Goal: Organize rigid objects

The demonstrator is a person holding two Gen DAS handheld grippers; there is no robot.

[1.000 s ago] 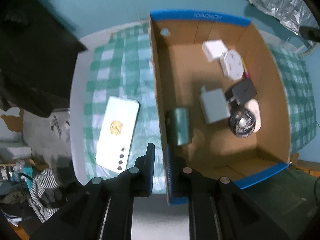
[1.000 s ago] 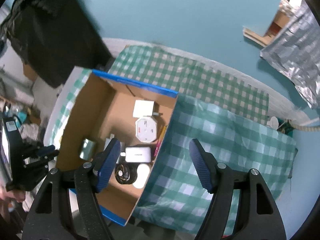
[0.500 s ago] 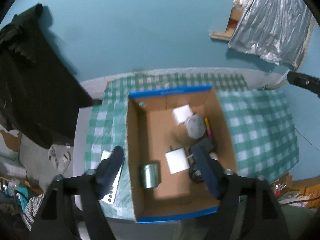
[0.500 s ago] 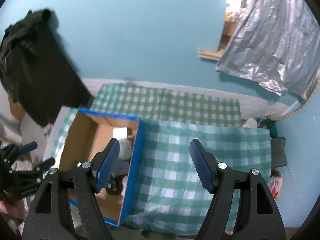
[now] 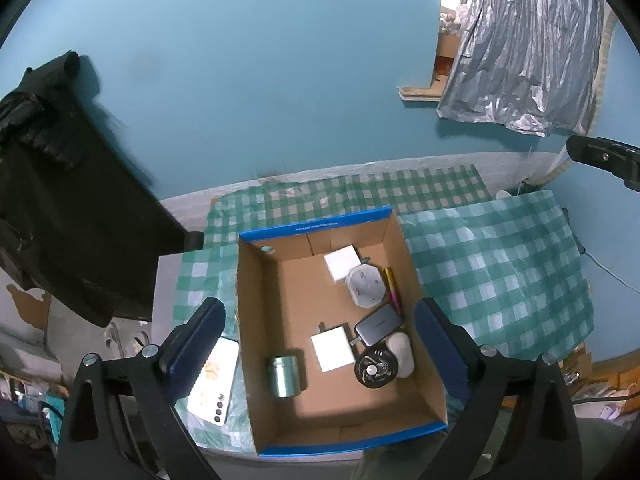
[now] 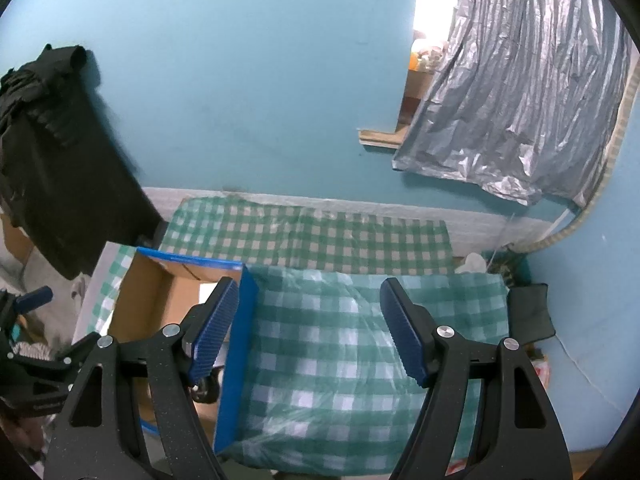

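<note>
A cardboard box with blue rims (image 5: 248, 320) sits on a green checked cloth (image 5: 500, 272). It holds a metal tin (image 5: 285, 376), two white blocks (image 5: 333, 348), a white octagonal thing (image 5: 366, 285), a dark power bank (image 5: 378, 325), a small black fan (image 5: 376, 370) and a pink and yellow pen (image 5: 392, 290). A white phone (image 5: 214, 380) lies on the cloth left of the box. My left gripper (image 5: 316, 340) is open and empty, high above the box. My right gripper (image 6: 308, 332) is open and empty above the cloth, right of the box (image 6: 236, 340).
A teal wall stands behind the table. Black cloth (image 5: 60, 200) hangs at the left. A silver sheet (image 6: 520, 100) hangs at the upper right. The right gripper's body (image 5: 604, 156) shows at the right edge of the left wrist view.
My left gripper has opened wide, risen and pulled back from the box's front-left corner. My right gripper has moved right, off the box and over the cloth.
</note>
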